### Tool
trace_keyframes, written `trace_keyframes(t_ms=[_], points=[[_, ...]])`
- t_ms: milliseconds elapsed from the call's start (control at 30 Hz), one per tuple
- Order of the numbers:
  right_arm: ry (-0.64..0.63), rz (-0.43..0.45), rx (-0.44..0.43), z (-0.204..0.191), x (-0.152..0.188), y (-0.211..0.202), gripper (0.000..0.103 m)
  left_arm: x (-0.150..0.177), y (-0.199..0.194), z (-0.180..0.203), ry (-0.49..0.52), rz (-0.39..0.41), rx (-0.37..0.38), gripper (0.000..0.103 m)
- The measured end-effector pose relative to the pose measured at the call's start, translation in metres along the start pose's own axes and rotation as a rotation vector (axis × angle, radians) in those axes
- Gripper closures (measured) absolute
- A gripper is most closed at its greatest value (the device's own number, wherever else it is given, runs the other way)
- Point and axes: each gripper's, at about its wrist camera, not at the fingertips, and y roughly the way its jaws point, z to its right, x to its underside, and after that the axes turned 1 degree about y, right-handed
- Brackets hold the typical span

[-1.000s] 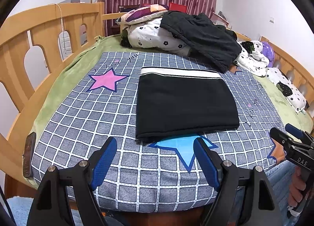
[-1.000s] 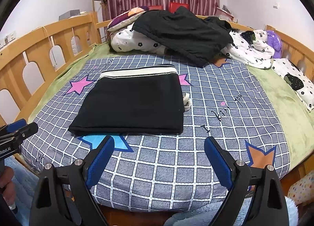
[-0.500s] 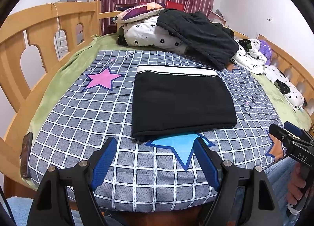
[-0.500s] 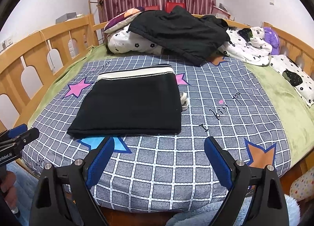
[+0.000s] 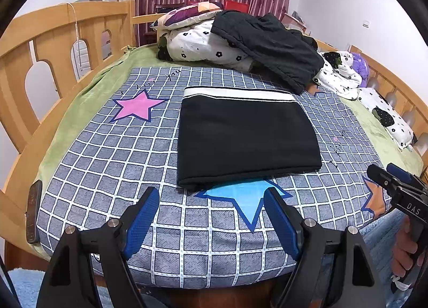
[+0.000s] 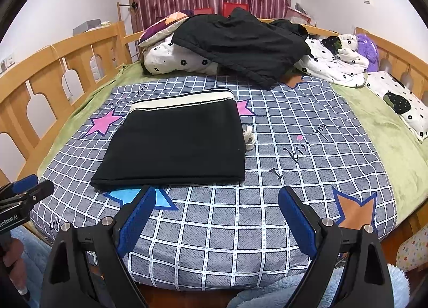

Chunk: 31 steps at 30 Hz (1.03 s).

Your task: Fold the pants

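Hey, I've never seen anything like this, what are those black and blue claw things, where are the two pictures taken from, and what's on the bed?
They are hand-held grippers, one per hand, each carrying a fisheye camera that looks along its fingers. One picture comes from the left gripper, the other from the right gripper. Both are open and hold nothing. On the checked blanket lie folded black pants with a white waistband, and behind them a pile of bedding under dark clothes.

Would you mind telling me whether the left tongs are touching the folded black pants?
Apart: the left wrist view shows checked bedspread between the open left tongs and folded black pants.
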Motion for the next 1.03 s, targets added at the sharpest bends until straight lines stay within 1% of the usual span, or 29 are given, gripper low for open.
trace_keyframes(t_ms=[833, 1000, 1033], points=[[-0.023, 0.008, 0.018, -0.0023, 0.0015, -0.0005, 0.011, 0.0014, -0.0048, -0.0006, 0.007, 0.017, 0.012, 0.024], [-0.035, 0.012, 0.028, 0.0000, 0.0029, -0.0015, 0.011, 0.0013, -0.0067, 0.0000, 0.021, 0.029, 0.010, 0.024], [-0.034, 0.011, 0.030, 0.0010, 0.0034, -0.0014, 0.011, 0.0010, -0.0075, 0.0004, 0.019, 0.030, -0.002, 0.024]])
